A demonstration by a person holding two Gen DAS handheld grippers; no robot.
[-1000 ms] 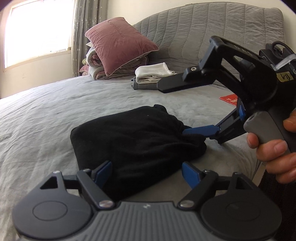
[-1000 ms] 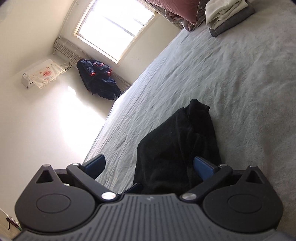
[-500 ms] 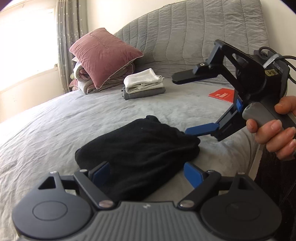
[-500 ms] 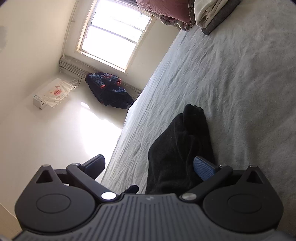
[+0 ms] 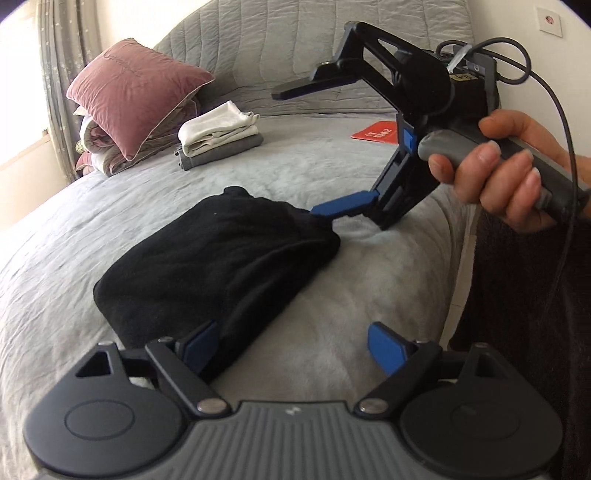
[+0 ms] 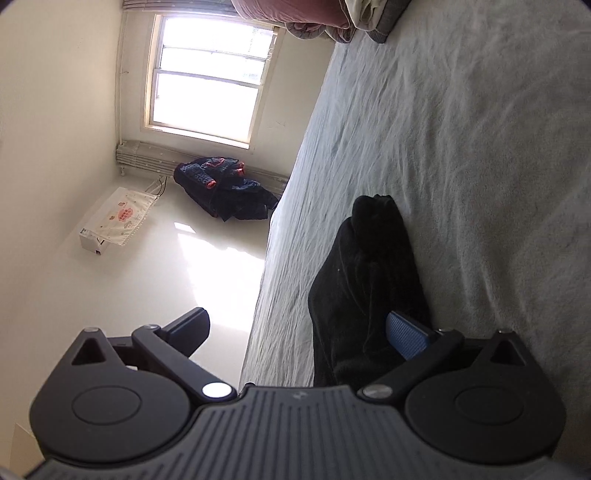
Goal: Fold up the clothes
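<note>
On a grey bed [image 5: 110,229], both the left gripper [image 5: 291,347] and right gripper [image 5: 306,147] stand wide open around a folded black garment [image 5: 221,258], which likely needs low, level closing on its ends to keep the fold.

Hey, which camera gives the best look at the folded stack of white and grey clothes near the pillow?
The left wrist view. There the folded stack of white and grey clothes shows whole, lying on the grey quilted bed beside the pink pillow. The right wrist view catches only a cropped corner of it at the top edge.
</note>
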